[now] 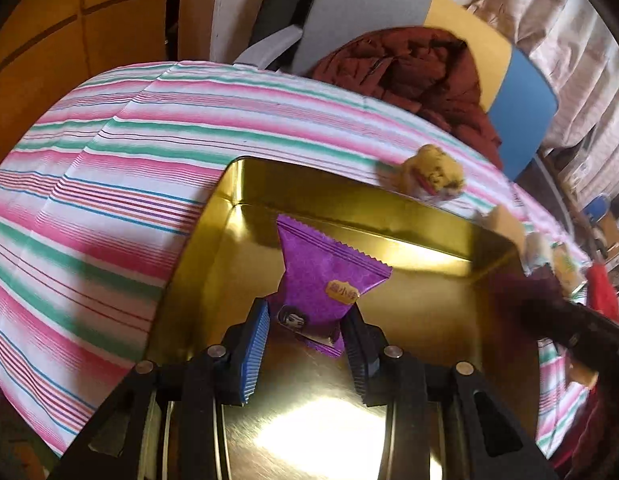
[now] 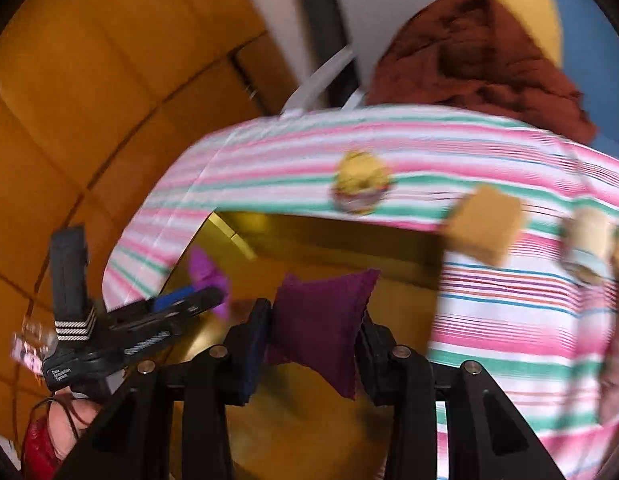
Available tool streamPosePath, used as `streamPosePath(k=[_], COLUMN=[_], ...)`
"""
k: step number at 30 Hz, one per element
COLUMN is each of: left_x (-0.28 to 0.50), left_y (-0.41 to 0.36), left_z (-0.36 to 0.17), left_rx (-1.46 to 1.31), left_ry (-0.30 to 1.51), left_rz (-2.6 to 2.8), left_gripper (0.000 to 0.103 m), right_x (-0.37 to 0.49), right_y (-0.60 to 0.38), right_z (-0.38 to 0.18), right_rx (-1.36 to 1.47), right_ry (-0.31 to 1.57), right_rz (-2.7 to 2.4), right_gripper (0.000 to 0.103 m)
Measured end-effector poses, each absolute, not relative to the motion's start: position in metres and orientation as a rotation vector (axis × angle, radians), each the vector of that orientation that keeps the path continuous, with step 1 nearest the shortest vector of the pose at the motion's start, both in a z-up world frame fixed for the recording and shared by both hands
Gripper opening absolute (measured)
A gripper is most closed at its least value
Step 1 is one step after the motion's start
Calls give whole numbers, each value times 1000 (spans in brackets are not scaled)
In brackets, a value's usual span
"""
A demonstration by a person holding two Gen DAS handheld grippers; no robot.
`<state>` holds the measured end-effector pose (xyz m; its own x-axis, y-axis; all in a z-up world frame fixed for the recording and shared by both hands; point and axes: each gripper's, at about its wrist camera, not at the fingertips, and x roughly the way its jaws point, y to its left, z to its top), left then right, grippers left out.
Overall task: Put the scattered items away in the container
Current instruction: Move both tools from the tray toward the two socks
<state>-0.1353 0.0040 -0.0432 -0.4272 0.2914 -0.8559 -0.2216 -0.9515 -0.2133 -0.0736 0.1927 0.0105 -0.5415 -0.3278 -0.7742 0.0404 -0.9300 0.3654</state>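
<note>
My left gripper (image 1: 309, 312) is shut on a bright purple snack packet (image 1: 329, 268), held over the inside of the gold tin (image 1: 349, 200). The right wrist view, blurred, shows my right gripper (image 2: 315, 312) shut on a dark purple packet (image 2: 325, 292) above the tin (image 2: 329, 236) near its right wall. There the left gripper (image 2: 189, 300) reaches in from the left with its purple packet (image 2: 209, 276). A yellow wrapped snack (image 2: 361, 184) (image 1: 433, 176), a tan packet (image 2: 485, 224) and another pale packet (image 2: 589, 240) lie on the cloth beyond the tin.
A pink, green and white striped tablecloth (image 1: 109, 200) covers the table. Behind its far edge stands a chair with a dark red jacket (image 1: 421, 68) on it. A hand (image 2: 69, 420) holds the left tool. Orange panels (image 2: 89, 100) lie past the left edge.
</note>
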Motion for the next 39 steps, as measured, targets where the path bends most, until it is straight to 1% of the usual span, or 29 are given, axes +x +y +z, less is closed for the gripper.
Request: streamPosePath(k=[3,4,5,7,8,9,11,14,15,19,23,27,33,39], left_x=[-143,-145,-145,-144,-141,-139,-135,-124,-119,-101,-82,-64,-38,-19], left_y=[1,-1,-3,-8,-12,-15,-21,-28,-28,-15,9,43,91,125], left_z=[-44,-42,-41,-37,-35,-33,-28,-24,-23,-21,-13,-3,12,20], left_rx=[-1502,-1499,-1497,-1490,-1481,-1472,-1449,-1423,-1415,-1380,-1313,-1255,-1162,-1127], left_ry=[-83,-92,-105,-144,-170,-188,-215,-287,-318,-365,-352,-323,-226,-154], left_rz=[2458,2470,2478,2482,2481,2486,2516,2556,2552,2508,2451,2358,2263,2204], left_gripper=[37,41,47,49,49,50,51,52,52,52,52,52,52,53], right_x=[-95,-105,-113,-124,-126,-127,-120,-100,-90,-49,-10,24,57,79], right_y=[169,165,163,164,165,166,171,181,185,207,237,268,320,376], right_z=[-6,-14,-21,-31,-34,-35,-30,-15,-10,4,13,13,0,-9], right_rx=[1440,1464,1478,1486,1479,1472,1417,1303,1274,1194,1158,1180,1230,1328], right_ry=[-462,-506,-554,-668,-730,-772,-828,-835,-826,-774,-734,-711,-759,-818], right_rz=[-2493,-2471,-2447,-2409,-2393,-2383,-2385,-2420,-2437,-2539,-2639,-2711,-2807,-2911], right_gripper=[40,41,42,45,49,59,68,70,73,73,74,75,76,78])
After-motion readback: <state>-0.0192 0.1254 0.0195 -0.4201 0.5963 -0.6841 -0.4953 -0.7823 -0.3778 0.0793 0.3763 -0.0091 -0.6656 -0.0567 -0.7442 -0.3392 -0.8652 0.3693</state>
